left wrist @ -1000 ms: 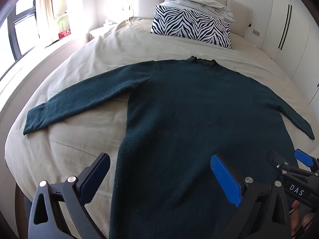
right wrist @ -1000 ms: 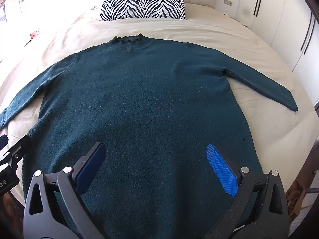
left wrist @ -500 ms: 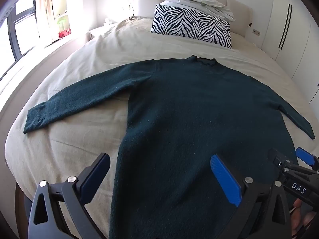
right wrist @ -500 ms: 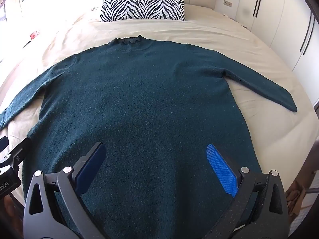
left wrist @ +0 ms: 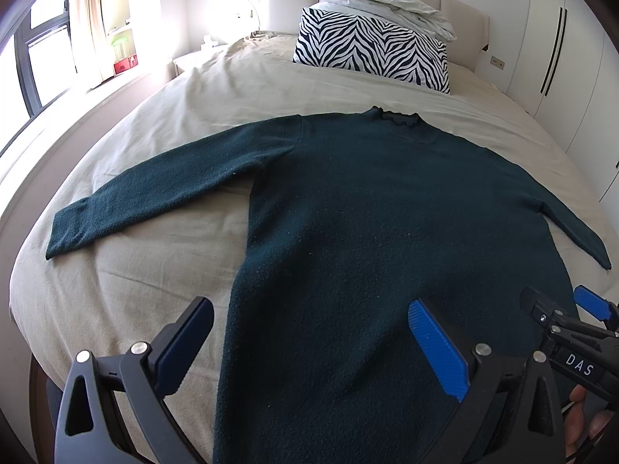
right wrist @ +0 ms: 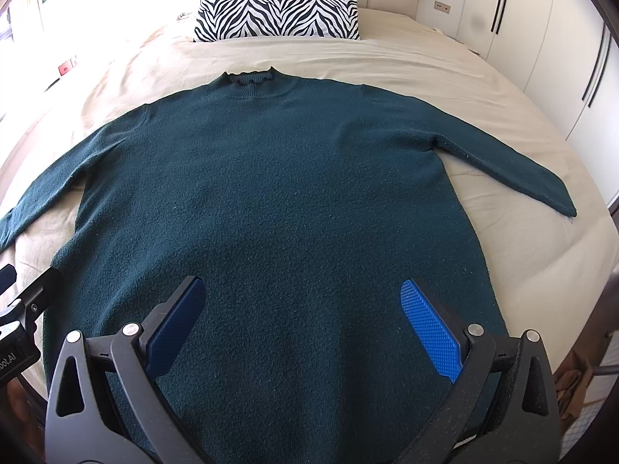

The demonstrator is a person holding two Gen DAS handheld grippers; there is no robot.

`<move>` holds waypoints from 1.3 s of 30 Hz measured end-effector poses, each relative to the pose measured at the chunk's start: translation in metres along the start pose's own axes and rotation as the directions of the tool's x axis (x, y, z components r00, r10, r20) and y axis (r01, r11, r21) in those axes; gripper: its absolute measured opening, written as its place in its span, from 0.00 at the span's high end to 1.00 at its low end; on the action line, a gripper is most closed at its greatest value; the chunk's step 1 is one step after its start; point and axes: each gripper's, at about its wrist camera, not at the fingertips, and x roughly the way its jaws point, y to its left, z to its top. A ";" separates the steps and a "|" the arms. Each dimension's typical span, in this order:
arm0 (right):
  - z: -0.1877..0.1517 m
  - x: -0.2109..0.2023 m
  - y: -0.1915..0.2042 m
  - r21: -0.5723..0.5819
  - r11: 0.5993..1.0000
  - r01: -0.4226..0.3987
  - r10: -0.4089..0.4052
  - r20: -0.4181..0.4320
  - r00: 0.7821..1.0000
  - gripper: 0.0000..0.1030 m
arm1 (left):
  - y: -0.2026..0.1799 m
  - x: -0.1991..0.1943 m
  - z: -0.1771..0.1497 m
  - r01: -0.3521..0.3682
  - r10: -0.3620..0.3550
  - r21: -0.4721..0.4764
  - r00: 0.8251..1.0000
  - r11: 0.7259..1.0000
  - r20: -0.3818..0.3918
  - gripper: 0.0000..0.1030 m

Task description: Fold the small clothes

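Two open grippers over one flat sweater

Both the left gripper (left wrist: 309,344) and right gripper (right wrist: 301,324) hang wide and empty above the hem end of the dark green sweater (right wrist: 278,201), which lies spread face-up on the bed (left wrist: 127,270), sleeves out to either side. It looks a soft, thickish knit: limp, likely to sag and stretch, not slippery. Best pinched at a cuff (left wrist: 65,232) or hem corner, where edges lift easily.

Both views footward, sharing sweater (left wrist: 379,239).
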 end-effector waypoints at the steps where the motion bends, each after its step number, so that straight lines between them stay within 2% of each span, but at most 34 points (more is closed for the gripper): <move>1: 0.000 0.000 0.000 0.000 1.000 -0.001 0.001 0.000 1.000 0.00 | 0.000 0.000 0.000 0.000 0.000 -0.001 1.000 1.000 0.000 0.00; 39: -0.002 -0.002 0.007 -0.008 1.000 0.003 -0.003 0.003 1.000 0.00 | 0.007 -0.001 -0.008 0.000 0.000 -0.016 1.000 1.000 -0.011 0.00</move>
